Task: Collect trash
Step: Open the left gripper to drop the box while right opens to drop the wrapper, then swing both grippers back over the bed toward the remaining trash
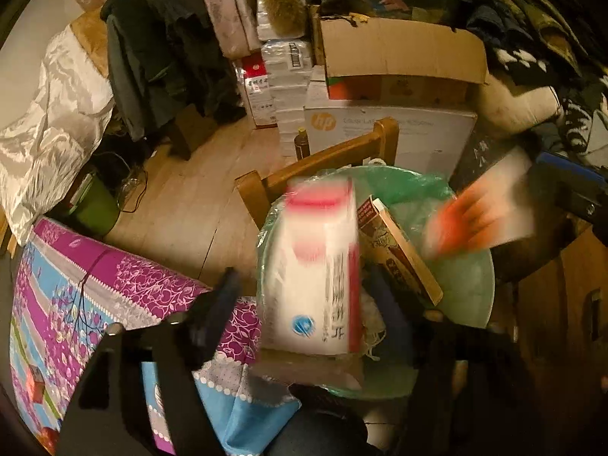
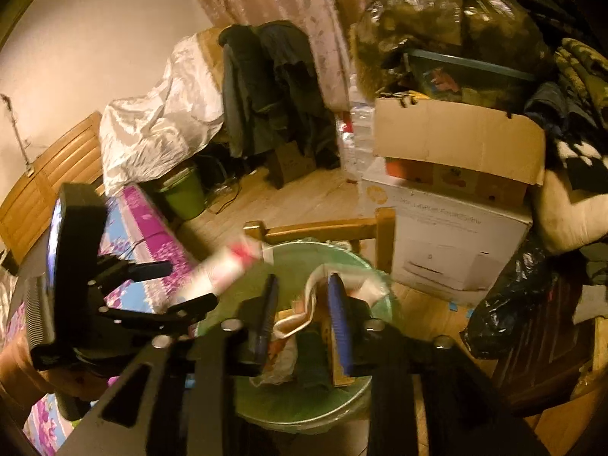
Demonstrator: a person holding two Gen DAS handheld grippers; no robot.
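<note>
The left tool stands wide over the bin, which is lined with a green bag. A white and red box, blurred, sits between its fingers above the bin's near rim; whether the pads press it I cannot tell. In the right wrist view the right tool is narrowly parted over the bin, a crumpled white carton between its fingers (contact unclear). A flowered table lies just beside the bin.
</note>
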